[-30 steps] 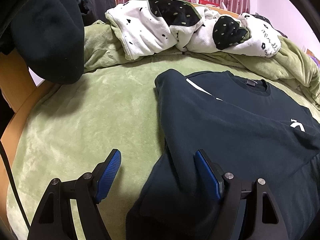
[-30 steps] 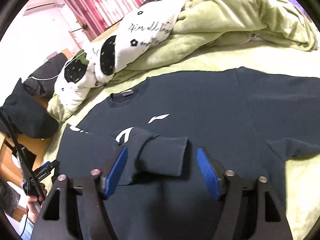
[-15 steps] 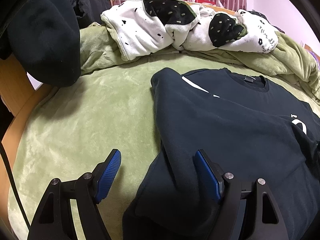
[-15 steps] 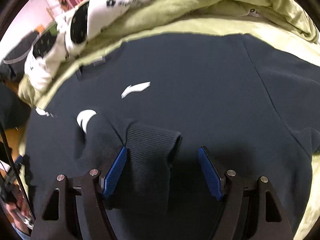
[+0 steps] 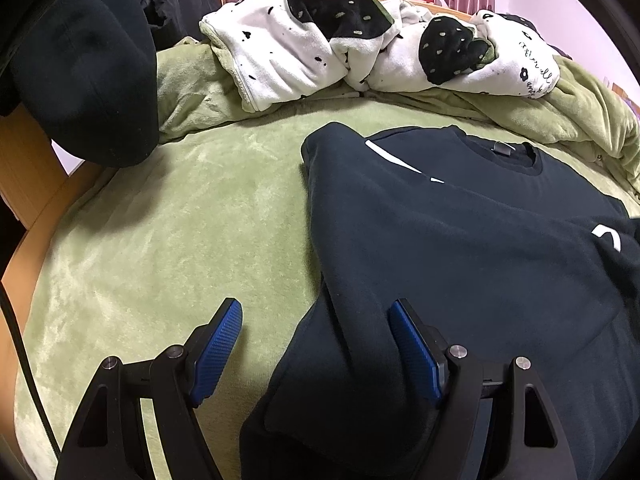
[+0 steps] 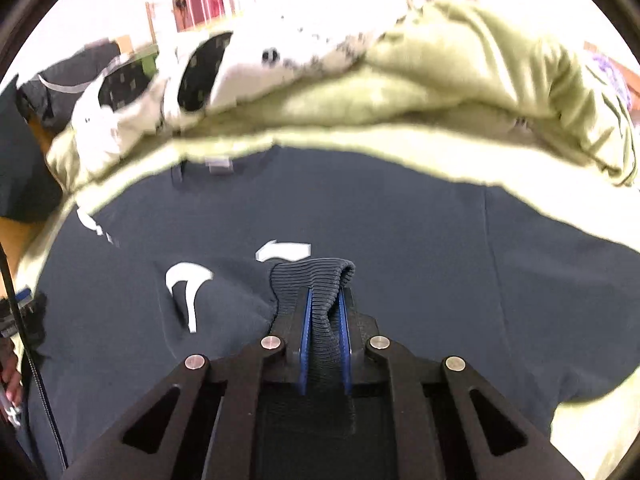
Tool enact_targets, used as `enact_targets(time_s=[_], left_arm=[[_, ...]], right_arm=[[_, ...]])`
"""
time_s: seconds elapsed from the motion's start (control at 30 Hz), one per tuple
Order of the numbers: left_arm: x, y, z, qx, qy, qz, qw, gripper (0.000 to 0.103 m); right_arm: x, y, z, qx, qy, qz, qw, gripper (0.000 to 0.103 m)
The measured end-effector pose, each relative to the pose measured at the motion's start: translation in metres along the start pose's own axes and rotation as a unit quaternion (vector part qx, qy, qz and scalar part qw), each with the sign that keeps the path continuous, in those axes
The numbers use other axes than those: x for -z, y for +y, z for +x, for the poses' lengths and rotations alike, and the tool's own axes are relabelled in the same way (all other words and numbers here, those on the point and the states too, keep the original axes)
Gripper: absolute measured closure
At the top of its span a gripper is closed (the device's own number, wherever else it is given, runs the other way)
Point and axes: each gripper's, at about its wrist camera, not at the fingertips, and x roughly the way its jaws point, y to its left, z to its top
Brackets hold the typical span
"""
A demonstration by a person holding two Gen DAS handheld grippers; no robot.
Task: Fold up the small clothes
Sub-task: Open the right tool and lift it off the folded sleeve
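A dark navy sweatshirt (image 5: 460,248) with white marks lies on the green bedspread (image 5: 180,240), its left sleeve folded across the chest. My left gripper (image 5: 316,322) hovers open over the garment's folded left edge, one blue pad above the bedspread, the other above the cloth. In the right wrist view the same sweatshirt (image 6: 400,232) fills the middle. My right gripper (image 6: 325,304) is closing its jaws, and the blue pads pinch the ribbed sleeve cuff (image 6: 316,280), which bunches up between them.
A white blanket with black spots (image 5: 340,48) and a rumpled green duvet (image 5: 580,120) are piled at the head of the bed. A black garment (image 5: 84,80) hangs over the wooden bed frame (image 5: 24,168) at left. A person's hand (image 6: 10,380) shows at the left edge.
My right gripper rolled, moved onto the ribbed cuff and shut on it. The left gripper kept still and open.
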Motion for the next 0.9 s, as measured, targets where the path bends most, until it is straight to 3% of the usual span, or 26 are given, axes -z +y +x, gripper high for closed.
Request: enact_targets(time_s=[0.1,0.23,0.4,0.5,0.57,0.7,0.77,0.9], left_arm=[[0.002,0.0,0.003,-0.003,0.004,0.001,1.0,0.028],[0.004,-0.002,0.008,-0.009,0.011,0.006,0.9999,0.028],[0.004,-0.004,0.005,-0.013,0.009,0.009,0.9998,0.028],[0.003,-0.003,-0.001,-0.009,0.006,0.004,0.9999,0.028],[0.003,-0.005,-0.009,-0.007,0.003,0.002,1.0,0.028],[0.002,-0.014,-0.03,0.003,-0.007,0.004,1.0,0.028],[0.0,-0.021,-0.045,0.004,-0.016,0.008,0.9998,0.028],[-0.004,-0.036,-0.07,0.011,-0.032,0.008,0.9994,0.028]], right_arm=[[-0.006,0.003,0.004,0.017,-0.011,-0.016,1.0,0.091],[0.009,0.009,0.032,0.051,0.026,-0.036,0.998,0.091],[0.016,0.0,0.041,0.056,0.041,-0.011,0.998,0.081],[0.015,-0.002,0.027,0.053,0.037,-0.003,0.998,0.075],[0.015,0.0,0.011,0.047,0.031,-0.003,0.998,0.059],[0.016,0.002,-0.02,0.044,0.014,-0.001,0.999,0.049],[0.018,-0.001,-0.039,0.042,0.017,0.006,0.999,0.035],[0.021,-0.01,-0.077,0.032,0.001,0.016,0.999,0.034]])
